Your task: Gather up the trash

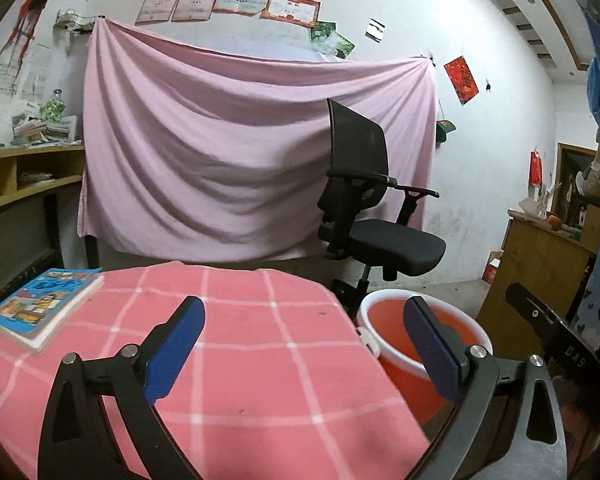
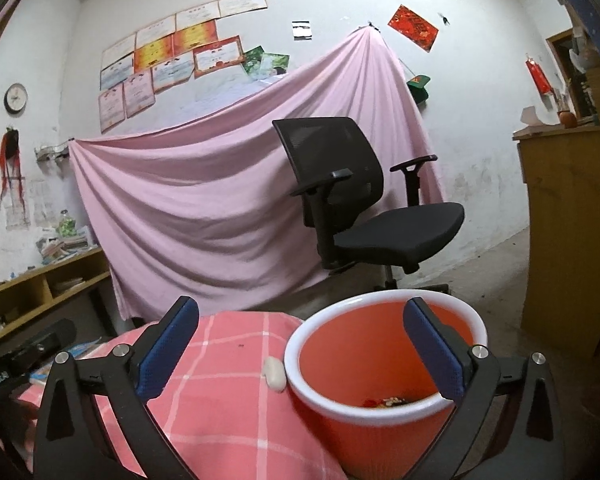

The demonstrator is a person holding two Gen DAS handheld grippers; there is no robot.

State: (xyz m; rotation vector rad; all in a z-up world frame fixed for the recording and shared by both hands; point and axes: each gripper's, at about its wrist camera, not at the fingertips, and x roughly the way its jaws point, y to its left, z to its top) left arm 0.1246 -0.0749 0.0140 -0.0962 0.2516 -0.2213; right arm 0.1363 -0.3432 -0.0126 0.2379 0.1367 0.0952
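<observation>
An orange trash bin with a white rim [image 2: 384, 364] stands beside the table covered with a pink checked cloth [image 2: 224, 392]. Some trash [image 2: 388, 402] lies at the bin's bottom. My right gripper [image 2: 300, 340] is open and empty, held over the table edge and the bin's rim. My left gripper [image 1: 304, 340] is open and empty above the pink cloth [image 1: 228, 356], with the bin [image 1: 400, 340] to its right. The right gripper's body [image 1: 540, 320] shows at the right edge of the left wrist view.
A book [image 1: 44, 308] lies at the table's left edge. A black office chair [image 1: 368, 208] stands behind the table and bin, before a hanging pink sheet [image 1: 228, 152]. Wooden shelves [image 1: 24, 176] are at the left, a wooden cabinet [image 1: 540, 256] at the right.
</observation>
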